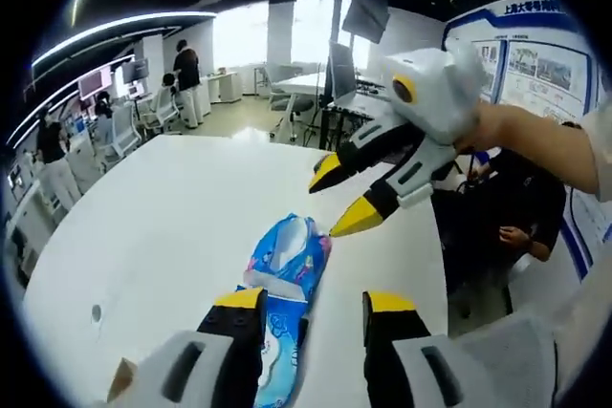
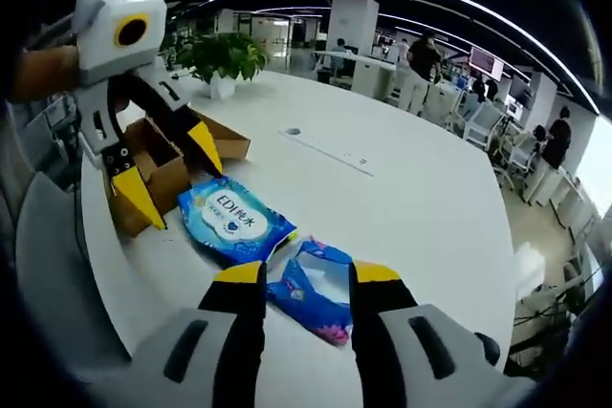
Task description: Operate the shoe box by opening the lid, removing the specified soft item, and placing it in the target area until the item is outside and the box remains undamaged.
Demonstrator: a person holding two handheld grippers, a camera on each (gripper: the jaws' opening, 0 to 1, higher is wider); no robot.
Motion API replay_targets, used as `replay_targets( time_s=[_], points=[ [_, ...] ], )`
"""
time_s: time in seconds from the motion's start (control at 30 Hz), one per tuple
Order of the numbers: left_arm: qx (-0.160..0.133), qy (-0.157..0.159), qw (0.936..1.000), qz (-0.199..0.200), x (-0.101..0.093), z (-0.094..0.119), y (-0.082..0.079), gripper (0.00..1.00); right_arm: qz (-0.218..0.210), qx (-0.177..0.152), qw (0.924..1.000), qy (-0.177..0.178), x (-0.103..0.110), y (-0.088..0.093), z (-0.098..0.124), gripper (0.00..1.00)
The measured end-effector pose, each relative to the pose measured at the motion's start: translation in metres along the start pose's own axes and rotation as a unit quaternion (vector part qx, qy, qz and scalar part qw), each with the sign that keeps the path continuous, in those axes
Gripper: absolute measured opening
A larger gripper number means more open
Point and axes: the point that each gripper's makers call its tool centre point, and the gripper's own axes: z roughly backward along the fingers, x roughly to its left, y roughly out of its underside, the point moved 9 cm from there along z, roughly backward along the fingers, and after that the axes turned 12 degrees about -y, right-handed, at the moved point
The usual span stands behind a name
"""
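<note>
Two soft packs lie side by side on the white table (image 2: 411,207). One is a light blue wipes pack (image 2: 229,219) and the other a darker blue and pink pack (image 2: 320,301). The brown cardboard shoe box (image 2: 158,161) stands open behind them at the table's edge. My left gripper (image 2: 172,171) hangs open over the box and the light blue pack (image 1: 273,355), which lies between its jaws in the left gripper view. My right gripper (image 1: 340,198) is open too, hovering just past the far end of the blue and pink pack (image 1: 287,257). Neither gripper holds anything.
A potted plant (image 2: 225,53) stands on the table beyond the box. A person in dark clothes (image 1: 521,217) sits close to the table's edge. Office chairs, desks and several people fill the room behind. A corner of cardboard (image 1: 120,381) shows beside my left jaw.
</note>
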Motion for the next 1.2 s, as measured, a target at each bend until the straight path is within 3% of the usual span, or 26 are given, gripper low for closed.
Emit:
replay_targets(
  time_s=[0.3, 0.5, 0.7, 0.9, 1.2],
  points=[
    [-0.03, -0.028, 0.9989, 0.023, 0.012, 0.051, 0.021, 0.47, 0.01, -0.009, 0.9999, -0.01, 0.028, -0.007, 0.001, 0.39],
    [-0.033, -0.047, 0.998, 0.028, 0.022, 0.075, 0.033, 0.48, 0.022, -0.007, 0.9996, -0.016, 0.038, -0.014, 0.0, 0.41],
    [-0.047, -0.075, 0.9945, 0.057, 0.032, 0.101, 0.048, 0.51, 0.033, -0.002, 0.9988, -0.036, 0.056, -0.026, -0.006, 0.45],
    [-0.049, -0.111, 0.989, 0.086, 0.045, 0.128, 0.073, 0.56, 0.04, 0.007, 0.9973, -0.062, 0.074, -0.036, -0.02, 0.48],
    [-0.04, -0.174, 0.9761, 0.124, 0.068, 0.177, 0.123, 0.59, 0.065, 0.023, 0.992, -0.105, 0.094, -0.052, -0.045, 0.54]
  ],
)
